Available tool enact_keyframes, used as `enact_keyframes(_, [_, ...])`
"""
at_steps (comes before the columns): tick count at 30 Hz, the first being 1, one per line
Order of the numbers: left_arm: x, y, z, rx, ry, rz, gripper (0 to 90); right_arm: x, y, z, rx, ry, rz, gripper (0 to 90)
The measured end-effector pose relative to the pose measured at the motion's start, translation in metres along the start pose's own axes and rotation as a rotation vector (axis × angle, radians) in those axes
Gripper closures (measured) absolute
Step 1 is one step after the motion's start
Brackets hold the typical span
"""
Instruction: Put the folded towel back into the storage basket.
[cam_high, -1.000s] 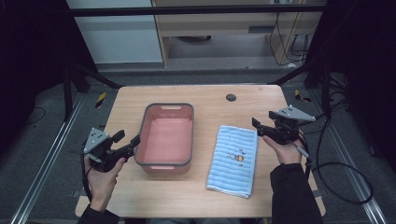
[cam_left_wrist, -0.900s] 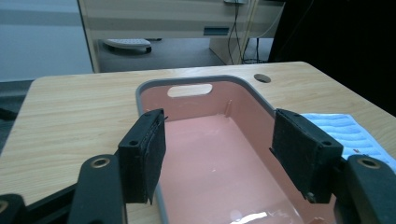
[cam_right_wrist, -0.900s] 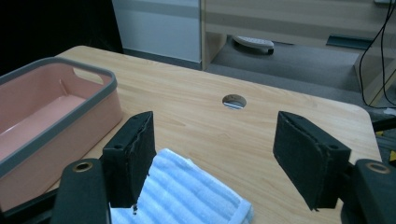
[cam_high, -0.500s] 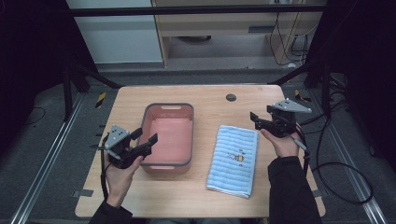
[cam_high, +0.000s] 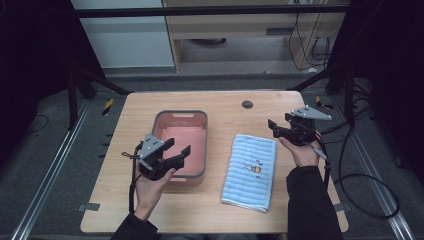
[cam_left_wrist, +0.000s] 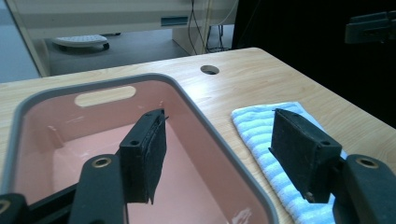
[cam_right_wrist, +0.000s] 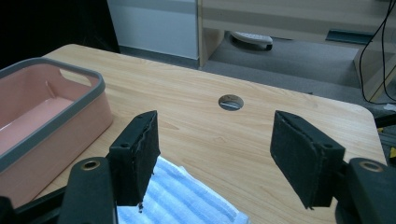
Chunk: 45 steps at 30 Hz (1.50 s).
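A pink basin (cam_high: 180, 142) with a grey rim stands empty at the middle of the wooden table. To its right lies a folded blue striped towel (cam_high: 250, 170) with a small printed figure. My left gripper (cam_high: 179, 146) hovers over the basin's near right corner, open. In the left gripper view one pad (cam_left_wrist: 144, 161) hangs over the basin's rim (cam_left_wrist: 187, 100) and inside, the other over the towel (cam_left_wrist: 261, 126). My right gripper (cam_high: 272, 128) is held above the towel's far right corner, open. Its jaws have just been closing a little, with nothing between them (cam_right_wrist: 215, 154).
A round cable hole (cam_high: 247, 104) sits in the table's far side. Bare wood lies left of the basin and along the front edge (cam_high: 200, 220). A black cable (cam_high: 350, 175) trails off the right side from the right gripper. Wooden furniture (cam_high: 240, 30) stands beyond the table.
My left hand has carried its gripper rightward from the table's left edge to the basin's near right corner. The right gripper has stayed almost in place.
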<state>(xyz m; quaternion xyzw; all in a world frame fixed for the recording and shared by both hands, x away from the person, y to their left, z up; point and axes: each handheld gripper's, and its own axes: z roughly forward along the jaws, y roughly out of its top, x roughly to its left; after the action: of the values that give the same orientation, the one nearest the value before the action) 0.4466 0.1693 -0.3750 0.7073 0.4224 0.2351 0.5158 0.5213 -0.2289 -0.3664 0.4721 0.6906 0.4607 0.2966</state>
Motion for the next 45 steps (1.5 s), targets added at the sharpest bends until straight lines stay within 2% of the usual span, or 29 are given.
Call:
enact_keyframes(5, [-0.01,0.001,0.007,0.006,-0.019,0.017,35.0,-0.002,-0.001,0.001,0.0,-0.002,0.004,33.1])
enact_keyframes(13, [-0.029,-0.001,0.019,0.021,-0.049,0.049,37.0,-0.008,-0.006,0.001,-0.032,-0.016,0.024,43.0])
enact_keyframes(17, [-0.039,-0.003,0.024,0.026,-0.066,0.058,37.4,-0.01,-0.008,0.003,-0.019,-0.03,0.01,43.1])
enact_keyframes(24, [-0.052,-0.006,0.032,0.039,-0.084,0.07,38.6,-0.014,-0.015,0.005,-0.012,-0.035,0.019,42.4])
enact_keyframes(28, [-0.061,-0.01,0.037,0.054,-0.092,0.093,39.0,-0.016,-0.02,0.007,-0.013,-0.04,0.016,41.9])
enact_keyframes(33, [-0.07,-0.015,0.043,0.065,-0.105,0.098,40.4,-0.017,-0.024,0.01,0.006,-0.041,0.021,40.1])
enact_keyframes(35, [-0.076,-0.019,0.047,0.08,-0.112,0.121,41.0,-0.018,-0.029,0.013,0.023,-0.038,0.027,38.4])
enact_keyframes(37, [-0.079,-0.022,0.049,0.084,-0.116,0.124,41.3,-0.018,-0.03,0.013,0.029,-0.036,0.031,37.8])
enact_keyframes(44, [-0.087,-0.033,0.056,0.111,-0.133,0.126,45.2,-0.018,-0.04,0.019,0.057,-0.027,0.042,38.8])
enact_keyframes(45, [-0.088,-0.037,0.059,0.118,-0.138,0.114,46.0,-0.018,-0.043,0.021,0.068,-0.025,0.045,39.1])
